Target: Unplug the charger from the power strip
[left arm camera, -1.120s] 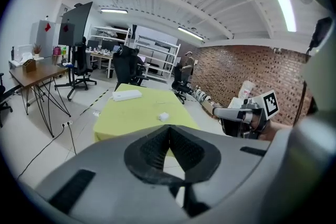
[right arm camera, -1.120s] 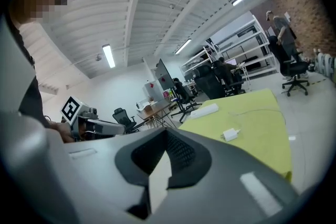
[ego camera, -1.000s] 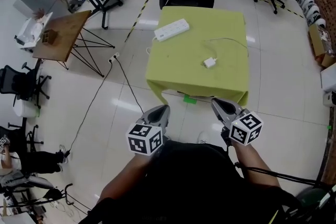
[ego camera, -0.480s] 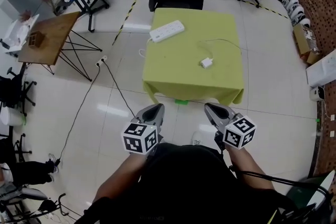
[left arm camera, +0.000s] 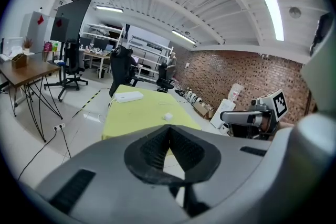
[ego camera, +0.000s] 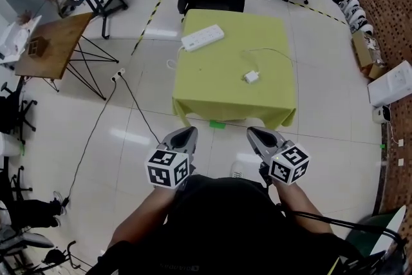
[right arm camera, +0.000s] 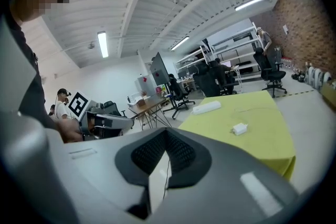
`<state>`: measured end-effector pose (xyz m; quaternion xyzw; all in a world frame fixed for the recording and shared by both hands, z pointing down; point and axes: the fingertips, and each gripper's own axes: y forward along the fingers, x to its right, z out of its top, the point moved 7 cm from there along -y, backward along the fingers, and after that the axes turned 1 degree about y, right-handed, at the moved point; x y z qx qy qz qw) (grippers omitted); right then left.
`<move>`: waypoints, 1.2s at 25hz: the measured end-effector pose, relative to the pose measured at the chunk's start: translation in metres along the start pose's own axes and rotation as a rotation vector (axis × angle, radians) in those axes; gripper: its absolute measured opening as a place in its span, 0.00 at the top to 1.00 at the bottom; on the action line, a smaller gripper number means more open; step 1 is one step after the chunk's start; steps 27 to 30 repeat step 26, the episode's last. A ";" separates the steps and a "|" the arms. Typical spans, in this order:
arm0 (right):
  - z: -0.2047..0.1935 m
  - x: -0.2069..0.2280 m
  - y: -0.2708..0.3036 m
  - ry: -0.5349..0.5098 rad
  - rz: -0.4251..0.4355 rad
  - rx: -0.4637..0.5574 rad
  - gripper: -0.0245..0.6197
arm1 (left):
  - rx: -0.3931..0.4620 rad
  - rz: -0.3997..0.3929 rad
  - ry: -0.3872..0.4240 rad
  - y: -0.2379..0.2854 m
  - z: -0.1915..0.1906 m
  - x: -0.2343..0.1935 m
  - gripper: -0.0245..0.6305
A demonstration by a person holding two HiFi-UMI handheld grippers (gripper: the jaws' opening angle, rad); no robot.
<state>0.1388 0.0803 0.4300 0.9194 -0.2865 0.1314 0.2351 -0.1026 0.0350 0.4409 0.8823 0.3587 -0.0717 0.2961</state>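
**Head view.** The left gripper (ego camera: 183,133) and the right gripper (ego camera: 254,132) hang near the person's body, well short of the square table under a yellow-green cloth (ego camera: 270,106). The long white plastic power strip (ego camera: 203,38) lies at the far left corner. The small white block-shaped charger (ego camera: 251,76) lies near the table's middle, well apart from the strip, so it appears already out of its socket. Its thin white cable (ego camera: 277,51) loops off to the far right; where it ends cannot be traced. Were any plug left seated, the sound method would be to press the strip down with one gripper and draw the plug straight out with the other, never by the cable.

**Left gripper view.** The left gripper (left arm camera: 169,128) has its jaws pressed together on nothing. Beyond them the strip (left arm camera: 128,96) and the charger (left arm camera: 168,116) rest apart on the table (left arm camera: 131,118).

**Right gripper view.** The right gripper (right arm camera: 166,131) is likewise pressed together and empty. The charger (right arm camera: 240,128) lies flat, a compact glossy block, nearer than the strip (right arm camera: 206,107).
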 end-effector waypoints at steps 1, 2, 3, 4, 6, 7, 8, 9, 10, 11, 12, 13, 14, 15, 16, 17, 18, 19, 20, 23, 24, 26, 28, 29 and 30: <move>-0.001 0.000 0.000 0.001 -0.001 -0.002 0.96 | 0.000 0.000 -0.001 0.001 0.000 -0.001 0.96; -0.001 0.001 0.001 0.003 -0.001 -0.005 0.96 | 0.001 -0.002 -0.001 0.001 0.000 -0.001 0.96; -0.002 0.001 0.001 0.004 0.001 -0.009 0.96 | 0.002 -0.004 -0.001 0.001 0.000 -0.001 0.96; -0.002 0.001 0.002 0.005 0.004 -0.012 0.96 | 0.003 -0.006 0.000 0.001 0.001 0.000 0.96; -0.001 0.001 0.003 0.003 0.008 -0.017 0.96 | 0.003 -0.009 0.003 0.001 0.002 0.001 0.96; 0.000 0.002 0.003 0.002 0.010 -0.018 0.96 | 0.003 -0.009 0.003 0.000 0.003 0.002 0.96; 0.001 0.002 0.003 0.001 0.012 -0.019 0.96 | 0.003 -0.007 0.002 0.000 0.003 0.002 0.96; 0.001 0.002 0.004 -0.001 0.016 -0.021 0.96 | 0.004 -0.005 0.000 -0.001 0.003 0.002 0.96; 0.002 0.002 0.005 -0.003 0.020 -0.024 0.96 | 0.005 -0.001 -0.002 -0.001 0.002 0.002 0.96; 0.002 0.002 0.006 -0.006 0.024 -0.027 0.96 | 0.005 0.002 -0.004 -0.002 0.002 0.001 0.96; 0.002 0.002 0.006 -0.008 0.028 -0.028 0.96 | 0.006 0.006 -0.005 -0.002 0.001 0.001 0.96; 0.002 0.002 0.007 -0.009 0.030 -0.029 0.96 | 0.006 0.009 -0.007 -0.002 0.001 0.000 0.96; 0.002 0.002 0.008 -0.010 0.033 -0.030 0.96 | 0.007 0.011 -0.009 -0.003 0.001 -0.001 0.96; 0.002 0.002 0.009 -0.011 0.034 -0.032 0.96 | 0.007 0.013 -0.011 -0.004 0.001 -0.001 0.96; 0.002 0.001 0.010 -0.011 0.036 -0.034 0.96 | 0.006 0.015 -0.012 -0.004 0.001 -0.002 0.96; 0.002 0.001 0.011 -0.012 0.038 -0.036 0.96 | 0.006 0.017 -0.014 -0.005 0.000 -0.002 0.96; 0.003 0.001 0.012 -0.013 0.039 -0.037 0.96 | 0.007 0.018 -0.015 -0.005 0.000 -0.002 0.96; 0.003 0.001 0.012 -0.014 0.040 -0.037 0.96 | 0.009 0.018 -0.016 -0.005 0.000 -0.002 0.96; 0.003 0.000 0.012 -0.016 0.040 -0.037 0.96 | 0.010 0.019 -0.017 -0.005 0.000 -0.003 0.96; 0.004 -0.001 0.013 -0.021 0.039 -0.037 0.96 | 0.013 0.021 -0.019 -0.006 0.000 -0.005 0.96; 0.003 -0.002 0.014 -0.021 0.039 -0.038 0.96 | 0.013 0.021 -0.020 -0.006 -0.001 -0.005 0.96; 0.001 -0.004 0.014 -0.022 0.038 -0.041 0.96 | 0.016 0.022 -0.023 -0.007 -0.002 -0.007 0.96; 0.001 -0.004 0.014 -0.022 0.038 -0.041 0.96 | 0.016 0.022 -0.023 -0.007 -0.002 -0.007 0.96; 0.001 -0.004 0.014 -0.022 0.038 -0.041 0.96 | 0.016 0.022 -0.023 -0.007 -0.002 -0.007 0.96; 0.001 -0.004 0.014 -0.022 0.038 -0.041 0.96 | 0.016 0.022 -0.023 -0.007 -0.002 -0.007 0.96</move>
